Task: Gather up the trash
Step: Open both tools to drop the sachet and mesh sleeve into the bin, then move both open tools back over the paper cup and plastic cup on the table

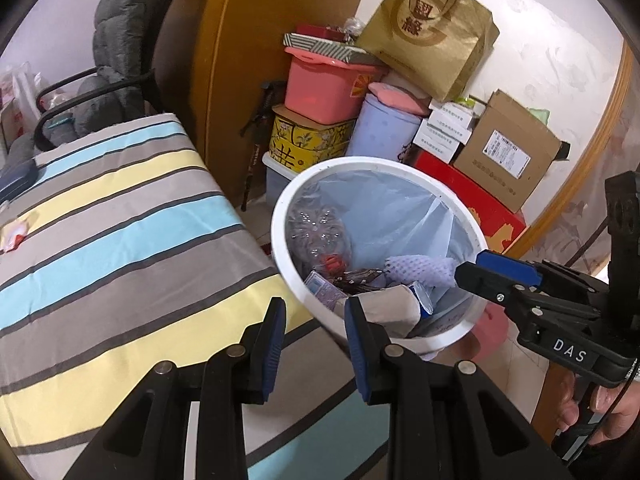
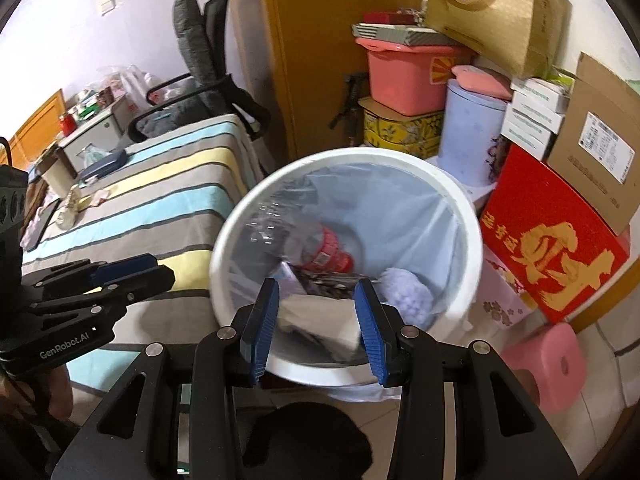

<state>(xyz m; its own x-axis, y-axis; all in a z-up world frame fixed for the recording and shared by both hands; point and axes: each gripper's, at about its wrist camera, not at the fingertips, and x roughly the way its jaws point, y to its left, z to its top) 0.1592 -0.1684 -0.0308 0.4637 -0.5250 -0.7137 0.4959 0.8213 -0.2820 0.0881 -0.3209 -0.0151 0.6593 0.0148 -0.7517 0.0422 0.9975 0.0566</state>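
A white trash bin [image 1: 280,216] lined with a pale blue bag stands on the floor beside the striped bed; it also shows in the right wrist view [image 2: 224,240]. Inside lie a clear plastic bottle [image 1: 316,232] with a red label [image 2: 328,252], a purple foam net [image 1: 416,270], a beige wrapper [image 1: 388,304] and other scraps. My left gripper [image 1: 314,328] is open and empty, at the bin's near rim. My right gripper [image 2: 316,312] is open and empty above the bin's near side; in the left wrist view it [image 1: 476,270] looks shut at the bin's right rim.
A striped bed cover [image 1: 120,208] lies to the left with small items [image 2: 72,208] on its far end. Behind the bin are stacked boxes, a pink tub [image 1: 324,88], a gold bag [image 1: 432,32], a red box [image 2: 548,236]. A pink stool [image 2: 548,364] stands at the right.
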